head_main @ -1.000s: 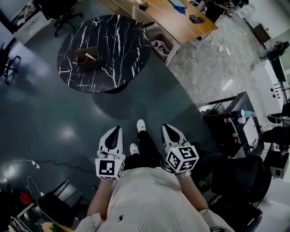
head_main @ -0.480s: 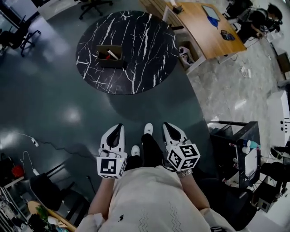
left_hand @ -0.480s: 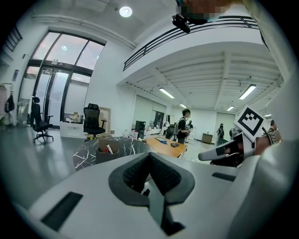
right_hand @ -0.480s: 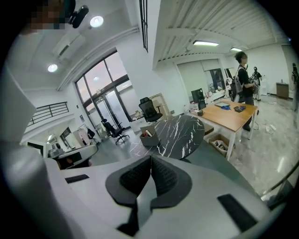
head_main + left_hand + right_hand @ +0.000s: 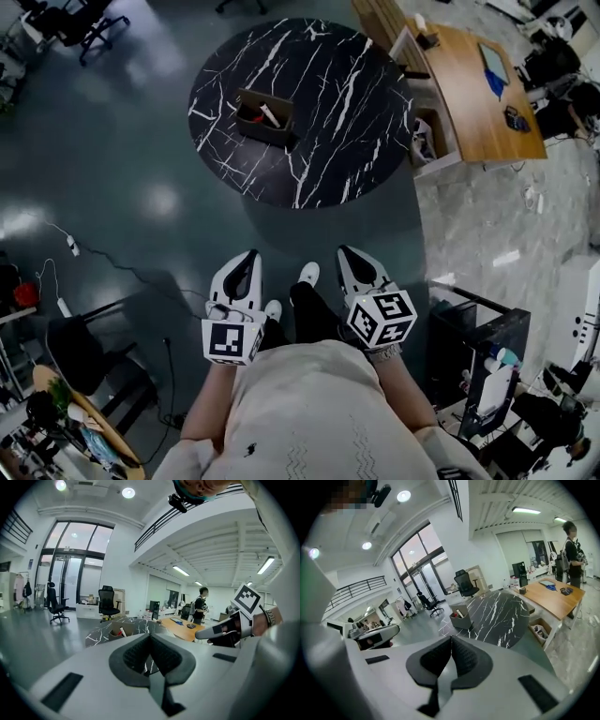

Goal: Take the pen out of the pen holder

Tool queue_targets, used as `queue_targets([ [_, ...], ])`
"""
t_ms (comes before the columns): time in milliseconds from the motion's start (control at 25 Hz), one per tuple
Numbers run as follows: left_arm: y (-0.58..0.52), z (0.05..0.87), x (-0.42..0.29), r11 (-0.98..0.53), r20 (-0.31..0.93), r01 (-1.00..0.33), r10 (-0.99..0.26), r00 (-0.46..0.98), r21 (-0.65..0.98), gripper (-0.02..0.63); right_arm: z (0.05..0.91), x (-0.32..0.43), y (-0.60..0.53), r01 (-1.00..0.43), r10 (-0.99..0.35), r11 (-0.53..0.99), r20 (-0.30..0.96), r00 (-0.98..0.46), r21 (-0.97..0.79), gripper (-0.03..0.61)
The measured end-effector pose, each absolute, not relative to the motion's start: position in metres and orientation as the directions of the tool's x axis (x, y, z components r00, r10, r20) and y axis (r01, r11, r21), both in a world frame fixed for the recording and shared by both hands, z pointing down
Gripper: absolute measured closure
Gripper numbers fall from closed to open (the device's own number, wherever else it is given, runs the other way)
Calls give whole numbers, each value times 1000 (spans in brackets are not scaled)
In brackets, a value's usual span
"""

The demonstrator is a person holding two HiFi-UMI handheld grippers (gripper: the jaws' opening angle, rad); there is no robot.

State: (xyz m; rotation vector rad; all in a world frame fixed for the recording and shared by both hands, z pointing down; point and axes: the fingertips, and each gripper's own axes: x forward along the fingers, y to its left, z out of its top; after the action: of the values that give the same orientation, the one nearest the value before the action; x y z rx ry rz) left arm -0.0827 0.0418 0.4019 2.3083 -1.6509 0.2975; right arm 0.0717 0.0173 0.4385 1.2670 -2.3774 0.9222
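A brown box-shaped pen holder (image 5: 264, 116) stands on the round black marble table (image 5: 328, 150), with a white and red pen (image 5: 270, 116) leaning in it. The same pen holder (image 5: 459, 619) shows small in the right gripper view, and the pen holder (image 5: 117, 631) also in the left gripper view. My left gripper (image 5: 247, 260) and right gripper (image 5: 346, 255) are held close to my body, well short of the table, both shut with nothing between the jaws.
A wooden desk (image 5: 473, 94) stands to the right of the table. Office chairs (image 5: 80, 23) are at the far left. A dark cart (image 5: 483, 356) is at my right, cables (image 5: 94, 262) lie on the floor at left. A person (image 5: 201, 604) stands by the desk.
The marble table with the pen holder has shifted rightward and nearer in the head view as I walk towards it. Both grippers keep their place by my body.
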Motion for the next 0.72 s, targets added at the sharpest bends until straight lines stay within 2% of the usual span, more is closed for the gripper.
queue_targets([
  [320,21,398,-77,-223,312,-970,-919,242,98,603,438,62,-34,-765,-581,501,498,-644,-405,561],
  [720,-19,410,-82,-198,311,-974,-924,223,110,603,441,59,-66,-764,-574,507,505,-645,-399,561],
])
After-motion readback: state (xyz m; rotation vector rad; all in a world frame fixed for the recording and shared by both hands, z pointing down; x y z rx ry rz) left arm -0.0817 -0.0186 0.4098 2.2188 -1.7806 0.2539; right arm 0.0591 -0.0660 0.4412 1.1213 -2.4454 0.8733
